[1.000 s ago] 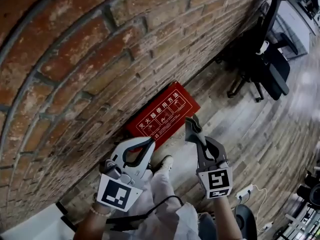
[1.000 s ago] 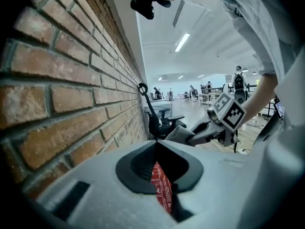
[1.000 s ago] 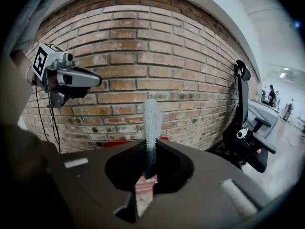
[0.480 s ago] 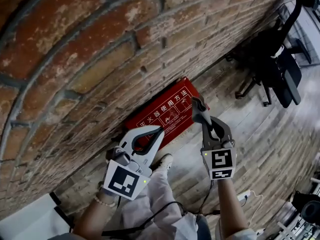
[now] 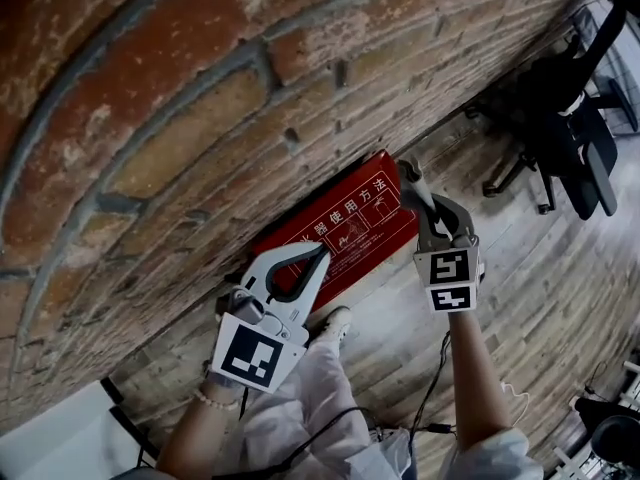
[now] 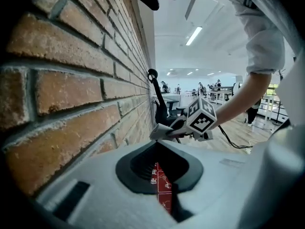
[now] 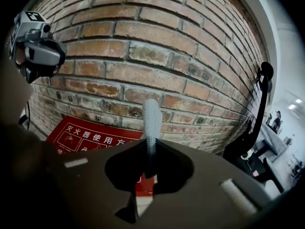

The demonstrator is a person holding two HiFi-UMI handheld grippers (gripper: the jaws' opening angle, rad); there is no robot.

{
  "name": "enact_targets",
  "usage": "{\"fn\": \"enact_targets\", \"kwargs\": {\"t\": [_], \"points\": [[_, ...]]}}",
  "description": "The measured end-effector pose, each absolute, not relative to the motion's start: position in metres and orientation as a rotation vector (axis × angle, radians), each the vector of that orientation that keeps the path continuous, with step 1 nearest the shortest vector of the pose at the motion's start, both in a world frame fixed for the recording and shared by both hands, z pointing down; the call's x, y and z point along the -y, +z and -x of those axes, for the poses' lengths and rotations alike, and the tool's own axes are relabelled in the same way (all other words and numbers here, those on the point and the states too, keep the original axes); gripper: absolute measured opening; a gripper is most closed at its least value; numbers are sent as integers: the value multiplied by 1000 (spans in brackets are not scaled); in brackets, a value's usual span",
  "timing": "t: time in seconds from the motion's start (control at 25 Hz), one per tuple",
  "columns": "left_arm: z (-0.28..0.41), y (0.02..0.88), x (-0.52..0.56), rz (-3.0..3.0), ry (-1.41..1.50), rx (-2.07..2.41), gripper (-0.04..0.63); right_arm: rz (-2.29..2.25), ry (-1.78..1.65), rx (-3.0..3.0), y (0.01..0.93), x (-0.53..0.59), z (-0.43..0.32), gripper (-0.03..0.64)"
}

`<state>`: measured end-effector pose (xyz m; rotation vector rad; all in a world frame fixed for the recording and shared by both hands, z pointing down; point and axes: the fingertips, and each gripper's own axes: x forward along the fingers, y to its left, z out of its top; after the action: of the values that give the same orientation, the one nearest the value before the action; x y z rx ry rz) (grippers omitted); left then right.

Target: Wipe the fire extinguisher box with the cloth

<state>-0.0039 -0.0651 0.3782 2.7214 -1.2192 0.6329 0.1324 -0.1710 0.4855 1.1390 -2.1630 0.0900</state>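
The red fire extinguisher box (image 5: 345, 236) with white print stands on the floor against the brick wall. My right gripper (image 5: 420, 196) is shut on a grey-white cloth (image 5: 409, 173), which sticks out past the tips over the box's right end. In the right gripper view the cloth (image 7: 152, 120) rises from the gripper (image 7: 150, 149), with the box (image 7: 88, 136) below and left. My left gripper (image 5: 319, 256) is shut with nothing in it, over the box's front edge. Through its jaws a strip of the box (image 6: 163, 185) shows, with the right gripper (image 6: 164, 131) beyond.
The brick wall (image 5: 170, 138) fills the left and top of the head view. A black office chair (image 5: 565, 133) stands at the right on the wooden floor (image 5: 560, 298). A cable (image 5: 428, 408) runs along my right arm. A white object (image 5: 60, 438) lies at the bottom left.
My right gripper has carried the cloth up and to the right, to the box's right end. The left gripper has kept its place near the box's front. The view has closed in on the wall.
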Motion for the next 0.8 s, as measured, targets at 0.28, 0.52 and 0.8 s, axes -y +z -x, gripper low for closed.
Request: {"fn": "enact_targets", "kwargs": {"t": [0.28,0.52,0.8], "points": [[6,385,69,-2712,660,1215,-2,-1100,31,2092,512,205,-127,20],[9,389,70,-2706,664,1220,-2,-1014,-67,2011,532,220,-118,18],[12,396,69,-2691,682,1221,-2,-933,-27,1981,562,218,-104,20]]}}
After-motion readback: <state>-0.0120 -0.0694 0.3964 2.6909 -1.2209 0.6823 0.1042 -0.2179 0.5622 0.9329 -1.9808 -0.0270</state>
